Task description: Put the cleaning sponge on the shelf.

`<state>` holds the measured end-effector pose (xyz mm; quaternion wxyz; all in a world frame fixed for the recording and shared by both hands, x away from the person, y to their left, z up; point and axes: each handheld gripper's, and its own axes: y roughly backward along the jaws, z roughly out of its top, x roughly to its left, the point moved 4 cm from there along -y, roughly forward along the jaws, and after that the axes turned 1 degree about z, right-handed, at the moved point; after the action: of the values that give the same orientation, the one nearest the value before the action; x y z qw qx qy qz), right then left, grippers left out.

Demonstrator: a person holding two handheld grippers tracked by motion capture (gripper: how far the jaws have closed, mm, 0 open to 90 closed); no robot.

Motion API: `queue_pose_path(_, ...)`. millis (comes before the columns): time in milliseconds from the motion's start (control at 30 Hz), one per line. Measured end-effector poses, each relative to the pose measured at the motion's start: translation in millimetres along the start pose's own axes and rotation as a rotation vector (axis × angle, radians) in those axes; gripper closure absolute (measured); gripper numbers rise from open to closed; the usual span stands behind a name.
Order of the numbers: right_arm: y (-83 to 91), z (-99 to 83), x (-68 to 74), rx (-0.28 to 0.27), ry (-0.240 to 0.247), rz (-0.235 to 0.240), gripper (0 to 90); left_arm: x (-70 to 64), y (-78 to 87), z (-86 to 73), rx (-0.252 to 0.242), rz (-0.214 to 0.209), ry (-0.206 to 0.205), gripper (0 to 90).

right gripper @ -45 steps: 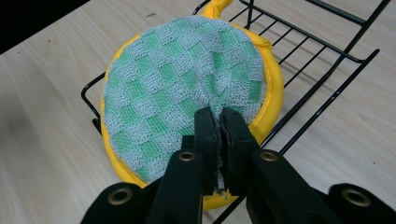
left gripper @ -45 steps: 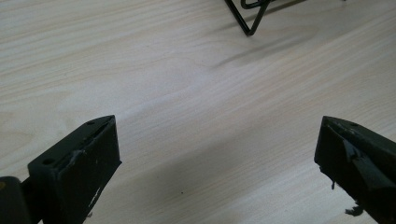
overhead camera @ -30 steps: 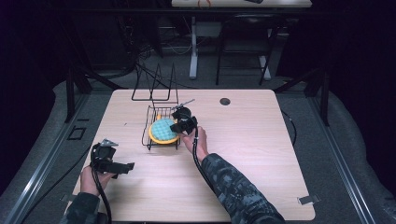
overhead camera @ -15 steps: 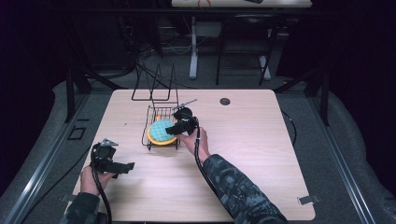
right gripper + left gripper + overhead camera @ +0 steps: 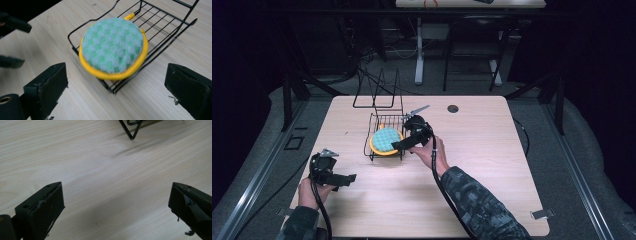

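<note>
A round green-checked pad with a yellow rim (image 5: 385, 140) (image 5: 113, 47) lies in a black wire basket (image 5: 387, 115) (image 5: 172, 23) on the wooden table (image 5: 492, 165). My right gripper (image 5: 398, 145) (image 5: 117, 69) hovers at the basket's near right corner. It is open, its jaws wide apart on either side of the pad's near edge and touching nothing. My left gripper (image 5: 350, 177) (image 5: 116, 186) is held low over bare wood at the table's near left, also open and empty. One foot of the basket (image 5: 131, 132) lies ahead of it.
An upright black wire stand (image 5: 379, 95) rises just behind the basket. A dark round grommet (image 5: 453, 108) sits near the table's far edge. Bare wood stretches across the right half and the front of the table.
The right gripper has shifted slightly at the basket's near right corner. The left gripper and the pad have stayed where they were.
</note>
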<state>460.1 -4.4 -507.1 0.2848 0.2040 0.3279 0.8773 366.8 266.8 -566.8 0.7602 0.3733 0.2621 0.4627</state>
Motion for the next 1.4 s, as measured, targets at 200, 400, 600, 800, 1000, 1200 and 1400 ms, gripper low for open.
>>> queue_pose_path(200, 34.3, -11.8, 0.6, 0.004, 0.030, -0.008, 0.0, -0.9, -0.3, 0.4, 0.006, -0.001, -0.007, 0.3)
queue_pose_path(400, 67.6, -27.8, -3.9, -0.003, 0.046, -0.030, 0.0, -1.2, 0.2, 0.7, 0.004, 0.001, -0.007, 0.2)
queue_pose_path(600, 90.2, -39.6, -6.7, -0.009, 0.057, -0.056, 0.0, -1.5, -0.3, 0.5, 0.003, 0.001, -0.004, 0.3)
queue_pose_path(800, 119.8, -59.3, -16.3, -0.023, 0.043, -0.094, 0.0, -2.0, -0.7, 0.5, 0.005, 0.001, -0.008, 0.3)
queue_pose_path(1000, 138.0, -78.1, -27.3, -0.030, 0.014, -0.130, 0.0, -1.4, -0.9, 0.3, 0.005, 0.003, -0.008, 0.3)
queue_pose_path(1200, 158.5, -114.2, -42.4, -0.024, -0.041, -0.185, 0.0, -2.0, -1.0, 0.2, 0.006, 0.003, -0.008, 0.3)
queue_pose_path(1400, 169.0, -155.8, -55.4, 0.004, -0.104, -0.228, 0.0, -2.1, -1.2, 0.0, 0.004, 0.004, -0.009, 0.3)
